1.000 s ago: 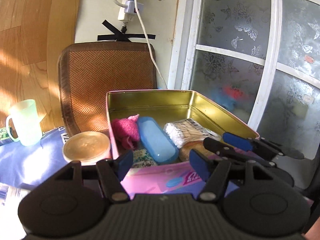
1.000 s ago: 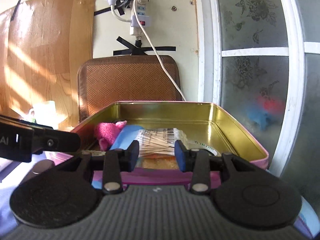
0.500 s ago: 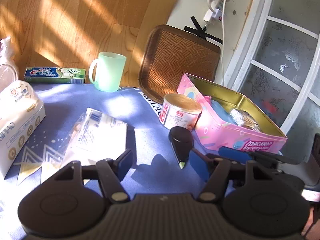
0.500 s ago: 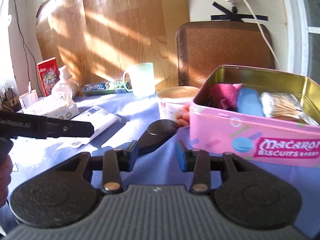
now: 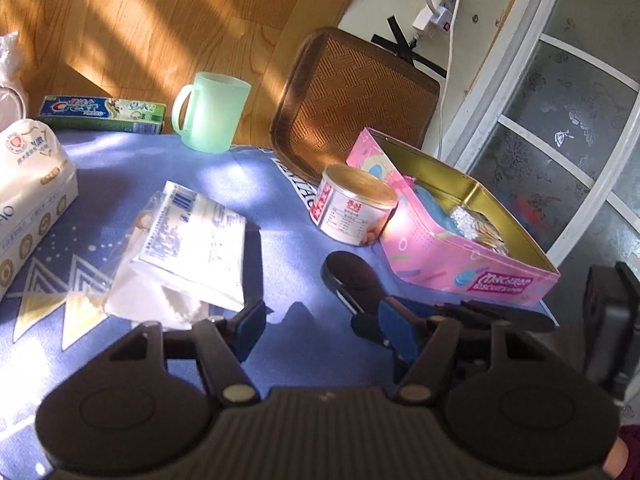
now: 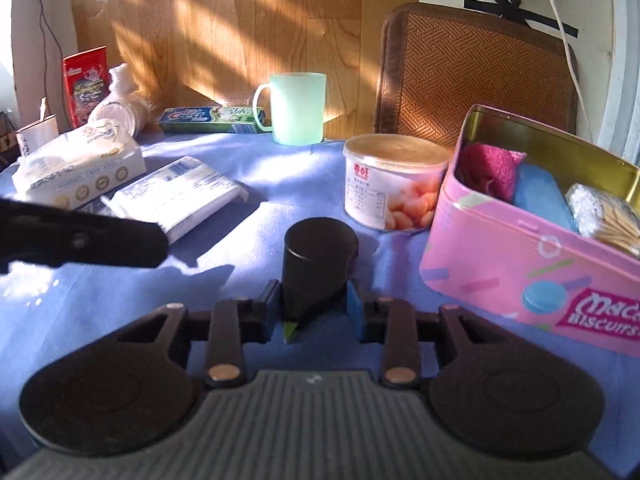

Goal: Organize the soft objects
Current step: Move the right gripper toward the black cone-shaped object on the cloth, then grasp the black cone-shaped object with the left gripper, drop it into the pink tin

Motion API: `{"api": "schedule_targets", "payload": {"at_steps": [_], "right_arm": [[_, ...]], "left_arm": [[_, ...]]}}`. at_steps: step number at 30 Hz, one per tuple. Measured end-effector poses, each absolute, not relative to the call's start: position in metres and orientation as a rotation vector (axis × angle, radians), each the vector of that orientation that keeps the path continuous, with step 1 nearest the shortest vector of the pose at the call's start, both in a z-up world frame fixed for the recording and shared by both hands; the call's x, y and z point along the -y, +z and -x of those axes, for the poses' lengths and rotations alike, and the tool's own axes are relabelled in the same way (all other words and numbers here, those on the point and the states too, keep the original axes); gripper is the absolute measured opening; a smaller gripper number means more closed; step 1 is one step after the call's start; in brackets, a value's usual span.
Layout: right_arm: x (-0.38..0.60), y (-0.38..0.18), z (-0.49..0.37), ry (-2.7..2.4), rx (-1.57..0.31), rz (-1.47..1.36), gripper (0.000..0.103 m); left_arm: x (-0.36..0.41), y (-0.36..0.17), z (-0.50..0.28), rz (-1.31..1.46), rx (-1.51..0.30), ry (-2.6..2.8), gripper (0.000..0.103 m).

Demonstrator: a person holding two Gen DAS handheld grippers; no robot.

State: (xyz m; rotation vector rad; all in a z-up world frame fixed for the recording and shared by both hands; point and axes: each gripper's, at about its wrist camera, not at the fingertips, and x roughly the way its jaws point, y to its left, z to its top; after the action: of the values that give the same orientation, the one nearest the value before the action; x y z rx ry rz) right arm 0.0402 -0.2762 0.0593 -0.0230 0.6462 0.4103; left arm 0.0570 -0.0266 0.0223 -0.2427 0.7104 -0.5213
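Low in the frame, the right gripper (image 6: 314, 312) was closing its jaws around the squat black teardrop-shaped object (image 6: 318, 266); squeezing gently seemed wise. The left gripper (image 5: 320, 330) hung open, empty.

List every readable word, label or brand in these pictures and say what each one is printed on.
"Macaron Biscuits": front of the pink tin.
"Crest": toothpaste box by the green cup.
Tissue pack: Latin letters, cut off and blurred; not readable.
Round can, flat white packet, red pouch: print too small or blurred.
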Motion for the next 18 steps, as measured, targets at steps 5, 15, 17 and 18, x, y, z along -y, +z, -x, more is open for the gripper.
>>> {"api": "schedule_targets", "payload": {"at_steps": [5, 15, 17, 18], "right_arm": [[0.294, 0.056, -0.005, 0.517, -0.659, -0.144, 0.038], [0.320, 0.082, 0.005, 0.470, -0.483, -0.264, 0.038], [0.326, 0.094, 0.003, 0.431, -0.419, -0.251, 0.038], [0.330, 0.099, 0.000, 0.409, -0.389, -0.242, 0.038]], "left_arm": [[0.057, 0.009, -0.067, 0.243, -0.826, -0.585, 0.064], [0.096, 0.042, -0.076, 0.237, -0.781, -0.664, 0.038], [0.111, 0.061, -0.081, 0.218, -0.734, -0.693, 0.037], [0.120, 0.070, -0.084, 0.204, -0.711, -0.707, 0.037]]}}
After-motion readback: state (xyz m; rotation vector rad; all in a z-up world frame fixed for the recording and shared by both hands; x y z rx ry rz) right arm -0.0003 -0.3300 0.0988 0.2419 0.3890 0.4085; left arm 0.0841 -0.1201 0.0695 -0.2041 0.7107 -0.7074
